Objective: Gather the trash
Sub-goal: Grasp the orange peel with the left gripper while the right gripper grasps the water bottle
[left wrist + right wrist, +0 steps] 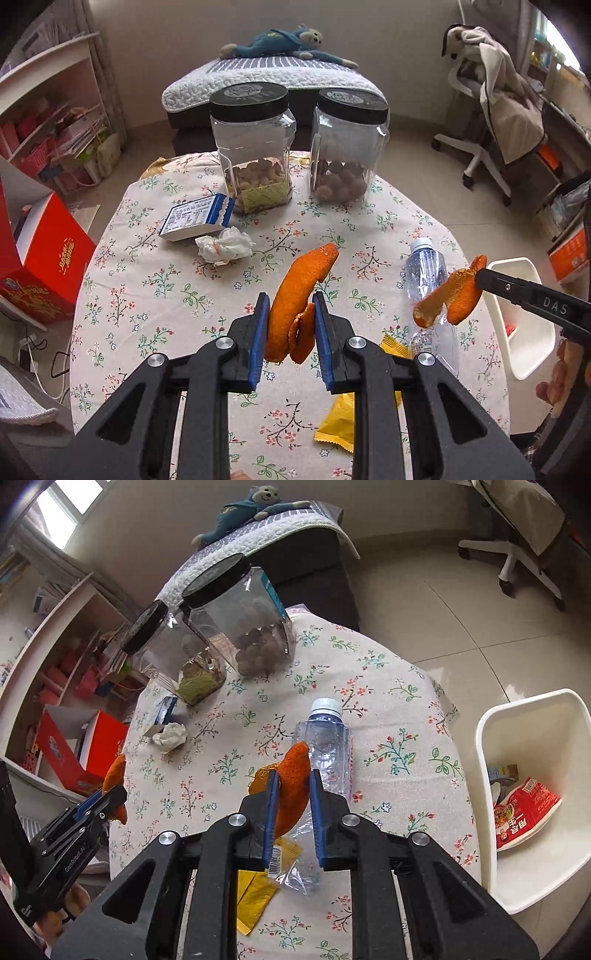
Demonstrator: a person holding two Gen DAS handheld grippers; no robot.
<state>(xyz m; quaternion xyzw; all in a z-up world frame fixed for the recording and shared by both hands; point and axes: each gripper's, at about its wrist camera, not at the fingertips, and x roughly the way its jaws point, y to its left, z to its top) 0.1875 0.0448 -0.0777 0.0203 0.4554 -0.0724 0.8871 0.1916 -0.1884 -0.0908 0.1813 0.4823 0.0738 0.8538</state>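
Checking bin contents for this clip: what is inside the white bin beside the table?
Inside the white bin lie a red instant-noodle wrapper and, behind it, a small cardboard box. Anything beneath the wrapper is hidden, and the near wall hides the rest of the floor.

Both wrist cams close, angled down, sharing floral table, jars

A matt floral cloth is covering the table, and rough, pitted orange peel is showing between smooth blue plastic pads. Clear glossy plastic jars are catching light at the far edge beside crumpled tissue paper.
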